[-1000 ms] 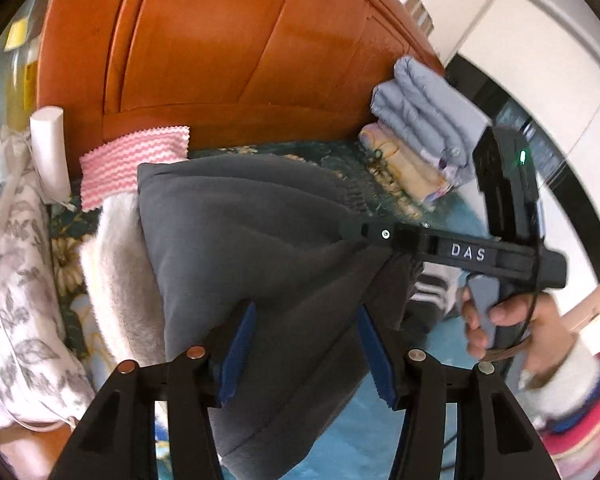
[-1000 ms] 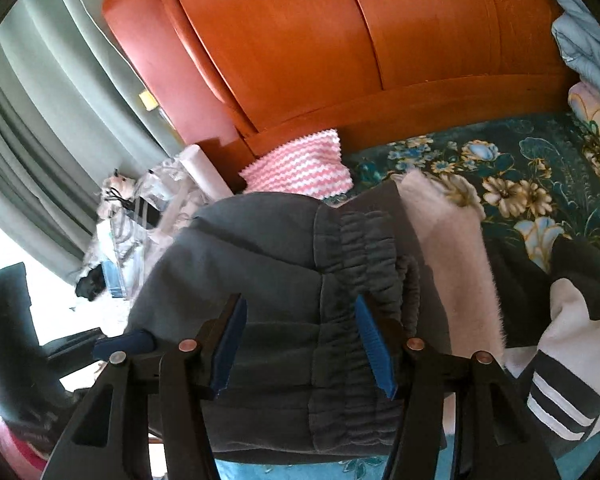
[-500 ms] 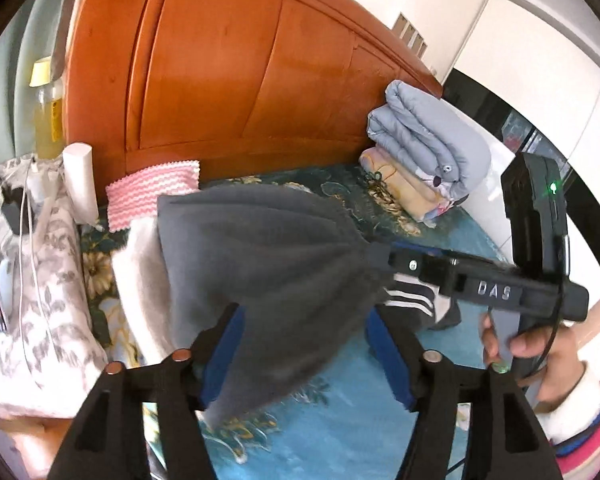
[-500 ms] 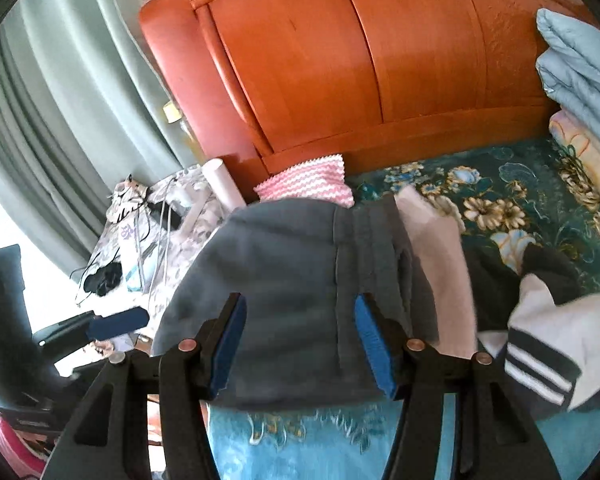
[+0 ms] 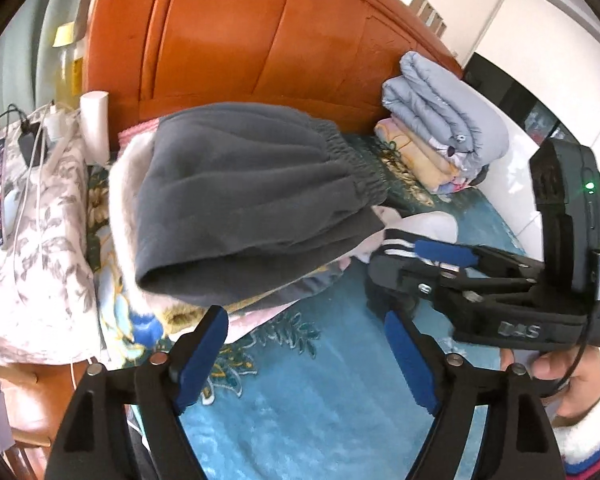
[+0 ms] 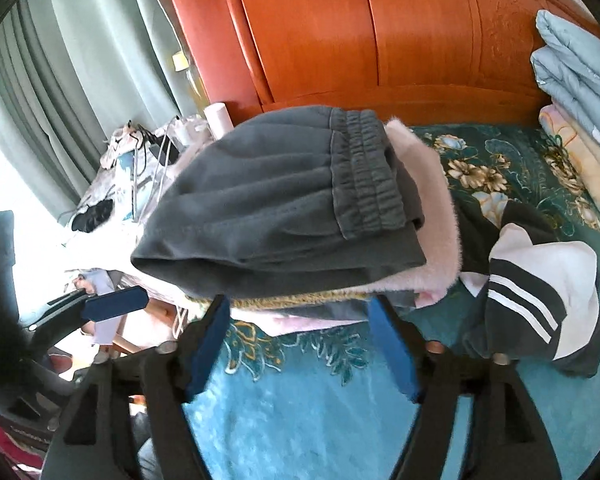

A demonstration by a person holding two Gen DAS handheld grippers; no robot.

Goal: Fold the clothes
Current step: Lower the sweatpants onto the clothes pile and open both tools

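Note:
Folded dark grey sweatpants (image 5: pixel 244 204) with an elastic waistband lie on top of a stack of folded clothes, over a pale pink fleece (image 6: pixel 428 208) on the bed. My left gripper (image 5: pixel 308 356) is open and empty, just in front of the stack. My right gripper (image 6: pixel 304 344) is open and empty too, close before the stack's front edge; it also shows in the left wrist view (image 5: pixel 428 276), to the right. A crumpled black and white striped garment (image 6: pixel 540 288) lies to the right of the stack.
The blue-green floral bedspread (image 5: pixel 320 420) lies under both grippers. An orange wooden headboard (image 6: pixel 380 32) stands behind. Folded quilts (image 5: pixel 440 128) are stacked at the back right. A cluttered bedside table with cables (image 5: pixel 32 168) is at the left.
Both grippers let go of the grey sweatpants and pulled back toward me. The sweatpants now rest folded on the stack instead of hanging between the grippers.

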